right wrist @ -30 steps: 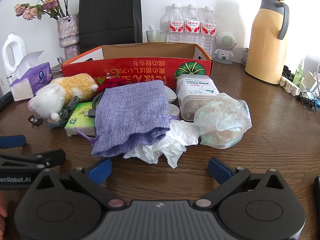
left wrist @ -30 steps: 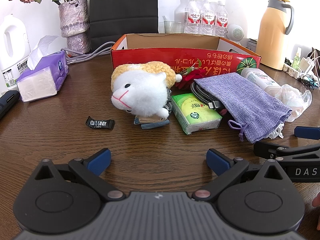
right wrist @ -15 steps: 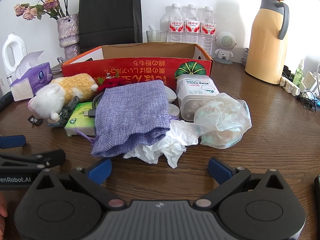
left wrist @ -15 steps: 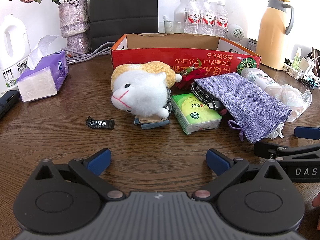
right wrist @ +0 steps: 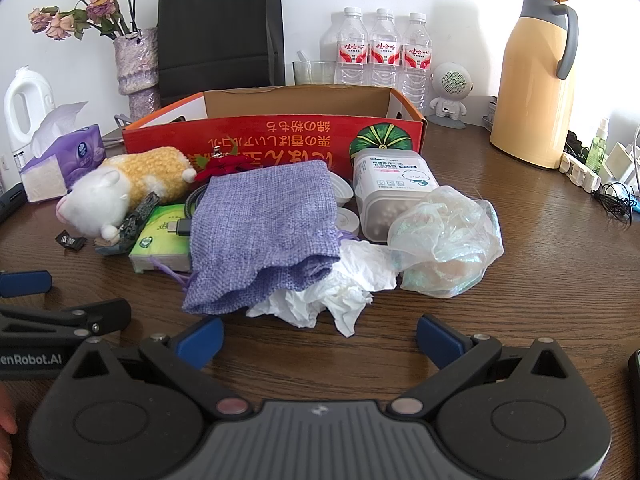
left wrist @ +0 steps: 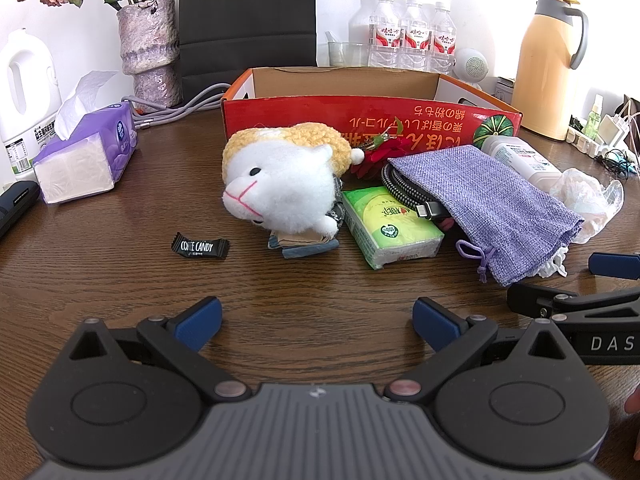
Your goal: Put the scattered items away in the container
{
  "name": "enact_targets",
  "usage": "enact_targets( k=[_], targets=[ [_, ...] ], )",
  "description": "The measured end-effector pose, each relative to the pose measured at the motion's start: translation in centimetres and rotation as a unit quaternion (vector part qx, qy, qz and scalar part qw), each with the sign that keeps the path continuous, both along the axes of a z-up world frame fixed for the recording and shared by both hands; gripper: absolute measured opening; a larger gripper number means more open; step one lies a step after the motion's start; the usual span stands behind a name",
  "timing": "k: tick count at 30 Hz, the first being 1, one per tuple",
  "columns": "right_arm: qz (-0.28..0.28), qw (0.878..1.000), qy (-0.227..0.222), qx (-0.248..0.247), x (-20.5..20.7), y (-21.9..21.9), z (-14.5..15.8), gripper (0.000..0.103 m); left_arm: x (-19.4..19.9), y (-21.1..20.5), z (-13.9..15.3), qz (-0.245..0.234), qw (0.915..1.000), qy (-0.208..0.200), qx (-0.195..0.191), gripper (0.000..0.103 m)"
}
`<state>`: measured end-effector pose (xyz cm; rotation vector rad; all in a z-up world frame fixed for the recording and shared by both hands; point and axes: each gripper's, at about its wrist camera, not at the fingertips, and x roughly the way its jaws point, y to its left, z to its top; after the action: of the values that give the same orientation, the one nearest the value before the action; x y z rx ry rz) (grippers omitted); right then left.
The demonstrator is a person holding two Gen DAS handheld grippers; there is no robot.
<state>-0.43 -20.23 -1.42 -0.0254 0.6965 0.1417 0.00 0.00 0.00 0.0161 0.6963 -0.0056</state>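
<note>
A red cardboard box (left wrist: 360, 116) (right wrist: 280, 136) stands open at the back of the wooden table. In front of it lie a white and yellow plush toy (left wrist: 280, 184) (right wrist: 120, 188), a black candy wrapper (left wrist: 199, 246), a green tissue pack (left wrist: 390, 220), a purple cloth pouch (left wrist: 492, 204) (right wrist: 264, 232) with a cable, a white jar (right wrist: 392, 192), crumpled tissue (right wrist: 332, 292) and a plastic bag (right wrist: 448, 240). My left gripper (left wrist: 316, 318) is open and empty, short of the toy. My right gripper (right wrist: 320, 338) is open and empty, just short of the tissue.
A purple tissue box (left wrist: 88, 152), a vase of dried flowers (left wrist: 150, 56) and a white jug (left wrist: 24, 92) stand at the left. Water bottles (right wrist: 384, 52), a yellow thermos (right wrist: 536, 92), a small robot figure (right wrist: 450, 92) and chargers (right wrist: 600, 160) stand behind and right.
</note>
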Motion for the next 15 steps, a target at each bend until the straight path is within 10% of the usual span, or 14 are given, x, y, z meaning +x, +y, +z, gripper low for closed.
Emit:
enact_targets(
  k=[15],
  targets=[
    [0.027,0.999,-0.011,0.024,-0.3,-0.9,-1.0,0.103,-0.7,-0.3,1.2,-0.007,0.9995,-0.032,0.001,0.103]
  ],
)
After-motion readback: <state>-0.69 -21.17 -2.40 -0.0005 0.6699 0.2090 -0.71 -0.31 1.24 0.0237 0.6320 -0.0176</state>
